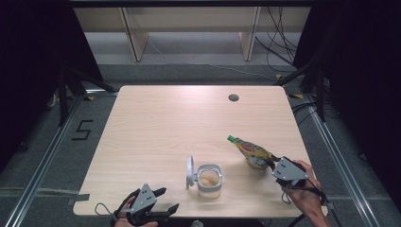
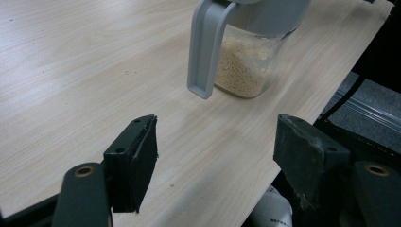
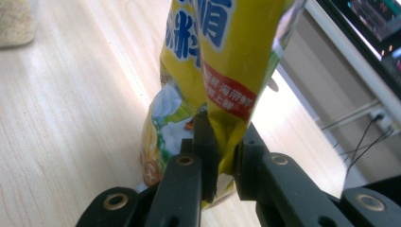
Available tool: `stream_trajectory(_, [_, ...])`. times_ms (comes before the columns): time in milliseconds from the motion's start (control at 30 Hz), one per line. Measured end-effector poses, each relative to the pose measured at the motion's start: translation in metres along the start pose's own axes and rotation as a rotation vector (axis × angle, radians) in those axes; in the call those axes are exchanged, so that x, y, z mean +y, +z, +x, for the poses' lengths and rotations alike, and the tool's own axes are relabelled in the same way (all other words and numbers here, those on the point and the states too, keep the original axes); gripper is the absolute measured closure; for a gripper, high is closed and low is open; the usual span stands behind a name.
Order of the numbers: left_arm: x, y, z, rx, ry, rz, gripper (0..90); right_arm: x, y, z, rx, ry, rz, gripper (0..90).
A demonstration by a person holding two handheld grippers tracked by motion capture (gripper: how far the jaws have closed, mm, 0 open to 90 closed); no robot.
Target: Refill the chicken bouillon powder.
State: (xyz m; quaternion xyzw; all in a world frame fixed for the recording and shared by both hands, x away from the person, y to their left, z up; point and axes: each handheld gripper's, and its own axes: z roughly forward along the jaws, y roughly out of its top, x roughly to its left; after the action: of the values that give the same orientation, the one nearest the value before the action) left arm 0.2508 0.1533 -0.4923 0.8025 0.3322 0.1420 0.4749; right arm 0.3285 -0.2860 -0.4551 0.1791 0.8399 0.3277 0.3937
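1. A clear plastic jar with a grey rim (image 1: 209, 179), its hinged grey lid (image 1: 189, 172) flipped open at its left, stands near the front edge of the pale wooden table (image 1: 165, 127); it holds fine beige grains (image 2: 241, 66), about half full.
2. A yellow printed pouch with a green cap (image 1: 250, 151) lies just right of it, pinched at its lower end by the right gripper (image 3: 222, 142).
3. The left gripper (image 2: 215, 142) hangs at the front edge, jaws wide apart, holding nothing.
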Motion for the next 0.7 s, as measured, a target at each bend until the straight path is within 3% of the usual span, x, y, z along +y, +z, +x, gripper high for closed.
stream_trajectory(33, [0.001,-0.001,0.002,0.0,0.035,0.004,30.7,-0.002,0.0,-0.002,-0.01,0.011,-0.002,82.9])
stream_trajectory(133, [0.0,0.0,0.001,0.002,0.003,0.008,30.7,-0.008,-0.003,-0.004,-0.009,0.071,0.007,82.9])
stream_trajectory(233, [0.0,-0.001,0.002,0.0,0.03,0.004,30.7,-0.011,-0.004,-0.005,-0.014,0.109,0.011,82.3])
stream_trajectory(367, [0.0,0.0,0.002,0.0,0.031,0.005,30.7,-0.014,-0.005,-0.006,-0.013,0.138,0.015,81.2])
stream_trajectory(433, [-0.001,0.001,0.001,-0.003,0.0,-0.003,30.7,-0.015,-0.005,-0.006,-0.012,0.157,0.017,80.2])
stream_trajectory(500, [0.0,0.0,0.003,-0.001,0.033,-0.002,30.7,-0.017,-0.005,-0.006,-0.017,0.182,0.022,78.5])
stream_trajectory(600, [-0.001,0.0,0.001,-0.001,0.002,-0.001,30.7,-0.021,-0.008,-0.007,-0.019,0.226,0.035,74.5])
stream_trajectory(700, [0.0,0.001,0.003,-0.002,0.031,-0.007,30.7,-0.022,-0.011,-0.007,-0.029,0.25,0.012,70.2])
